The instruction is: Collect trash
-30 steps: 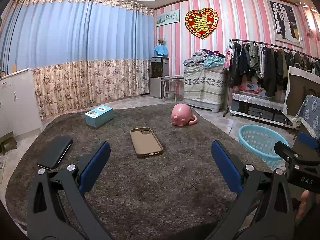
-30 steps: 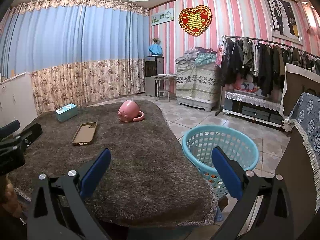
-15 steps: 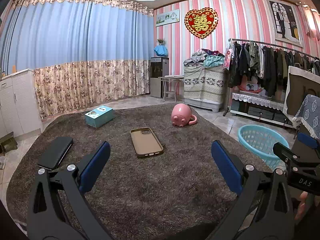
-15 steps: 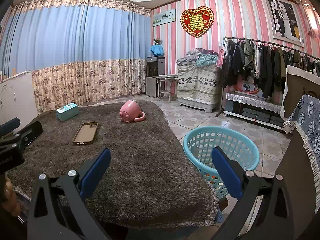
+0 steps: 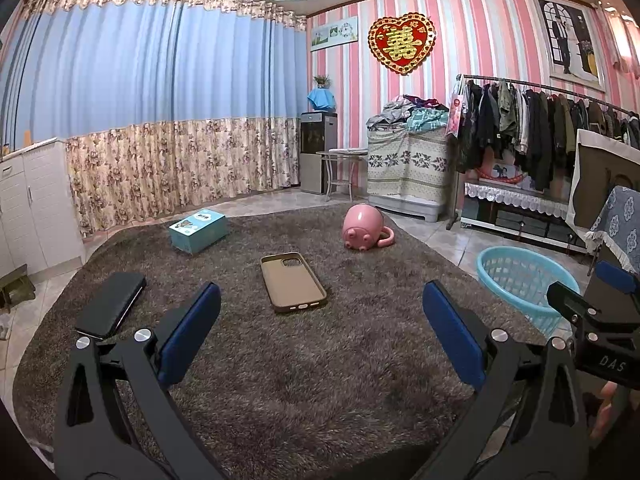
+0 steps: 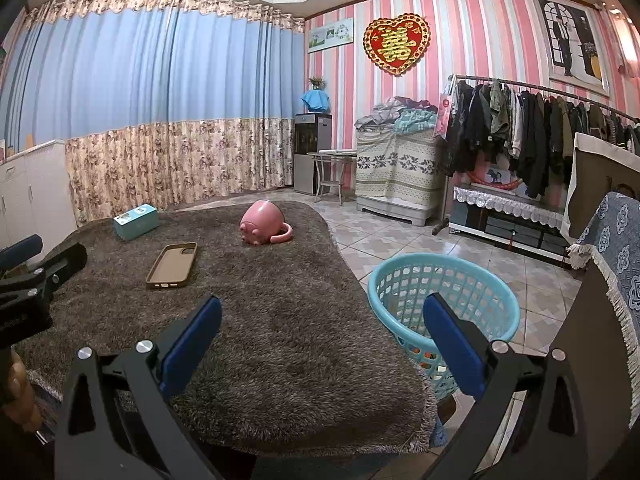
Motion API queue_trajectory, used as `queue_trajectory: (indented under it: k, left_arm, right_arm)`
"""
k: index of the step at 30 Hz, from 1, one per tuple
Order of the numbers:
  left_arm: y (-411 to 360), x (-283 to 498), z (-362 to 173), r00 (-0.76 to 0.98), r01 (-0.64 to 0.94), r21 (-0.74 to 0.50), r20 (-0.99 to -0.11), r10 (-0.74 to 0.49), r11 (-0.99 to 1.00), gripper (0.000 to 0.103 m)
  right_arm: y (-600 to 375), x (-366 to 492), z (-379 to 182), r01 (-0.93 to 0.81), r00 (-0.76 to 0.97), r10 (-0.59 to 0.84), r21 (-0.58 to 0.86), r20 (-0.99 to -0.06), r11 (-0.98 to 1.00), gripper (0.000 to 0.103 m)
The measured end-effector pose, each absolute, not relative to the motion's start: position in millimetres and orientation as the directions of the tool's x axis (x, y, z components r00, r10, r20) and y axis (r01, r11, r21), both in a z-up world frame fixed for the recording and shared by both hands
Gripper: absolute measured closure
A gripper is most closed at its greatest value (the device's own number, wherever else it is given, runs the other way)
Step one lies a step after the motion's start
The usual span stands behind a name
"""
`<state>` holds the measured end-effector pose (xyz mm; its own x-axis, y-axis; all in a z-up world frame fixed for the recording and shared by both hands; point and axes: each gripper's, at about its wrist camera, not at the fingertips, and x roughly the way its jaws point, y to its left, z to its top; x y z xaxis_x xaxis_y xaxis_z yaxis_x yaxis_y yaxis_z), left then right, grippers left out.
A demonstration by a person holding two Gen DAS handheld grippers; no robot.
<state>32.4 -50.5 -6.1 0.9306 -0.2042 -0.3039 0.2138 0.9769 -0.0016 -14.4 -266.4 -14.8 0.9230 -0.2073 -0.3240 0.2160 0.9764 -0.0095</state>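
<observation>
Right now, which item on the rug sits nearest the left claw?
The black phone, flat by the rug's left edge beside the claw's left finger. The brown case, teal box and pink mug lie farther.

"DAS" stands on the right tool (image 5: 608,364); heart plaque (image 5: 401,41) shows 囍.

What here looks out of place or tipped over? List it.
The pink mug lies tipped over on the shaggy grey rug, handle resting on the pile. A phone case lies inside-up, empty. A black phone-like slab and teal box sit scattered on it too.
</observation>
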Motion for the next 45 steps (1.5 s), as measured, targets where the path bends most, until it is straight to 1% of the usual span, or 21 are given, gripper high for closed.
queue_trajectory:
  k: [45]
  left_arm:
    - [-46.1,30.4,-10.5,0.927,0.217,0.002,-0.313,-0.205,0.976,0.005]
  right_arm:
    - [-266.3,-15.6,-15.6,0.214,0.925,-0.206,-0.01,-0.32,0.977,0.004]
